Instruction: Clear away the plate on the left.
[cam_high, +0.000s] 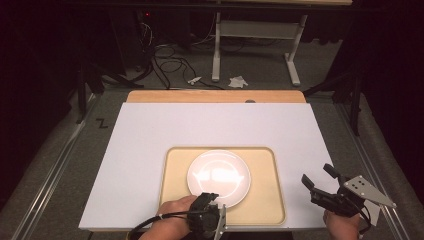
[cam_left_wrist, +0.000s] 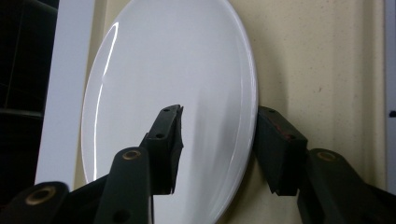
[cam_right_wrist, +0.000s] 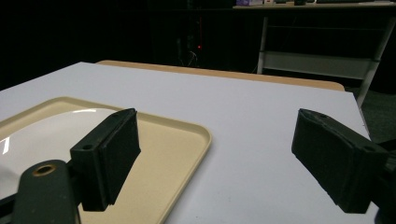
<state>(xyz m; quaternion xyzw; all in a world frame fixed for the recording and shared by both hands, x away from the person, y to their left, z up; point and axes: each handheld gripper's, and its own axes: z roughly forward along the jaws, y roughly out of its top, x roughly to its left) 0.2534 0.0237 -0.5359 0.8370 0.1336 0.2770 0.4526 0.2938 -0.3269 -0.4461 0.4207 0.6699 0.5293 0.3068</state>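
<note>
On the desk (cam_high: 150, 135), a white board covers most of the top, and a beige tray (cam_high: 272, 200) lies at its near middle. The tray holds one thing, a white plate (cam_high: 218, 175), which lies flat in the tray's middle, nearer its front edge than its back.

The left hand-held gripper (cam_high: 210, 199) comes in at about six o'clock of the plate, held by a hand (cam_high: 172, 212) over the tray's front edge. In the left gripper view its jaws straddle the plate's near rim (cam_left_wrist: 177, 84): one jaw lies over the plate's top face, the other sits outside the rim on the tray side (cam_left_wrist: 322, 70). There is still a gap between the jaws and the rim, so the left hand-held gripper (cam_left_wrist: 219, 140) is parted around the rim rather than clenched on it; whether either pad touches the plate I cannot tell.

The right hand-held gripper (cam_high: 317, 182) is well apart from the plate, at about four o'clock of it, past the tray's right edge and over the white board. Its jaws stand wide apart with nothing between them. In the right gripper view (cam_right_wrist: 215, 154) the tray's corner (cam_right_wrist: 187, 135) and part of the plate (cam_right_wrist: 42, 135) lie at about nine o'clock of the jaws.
</note>
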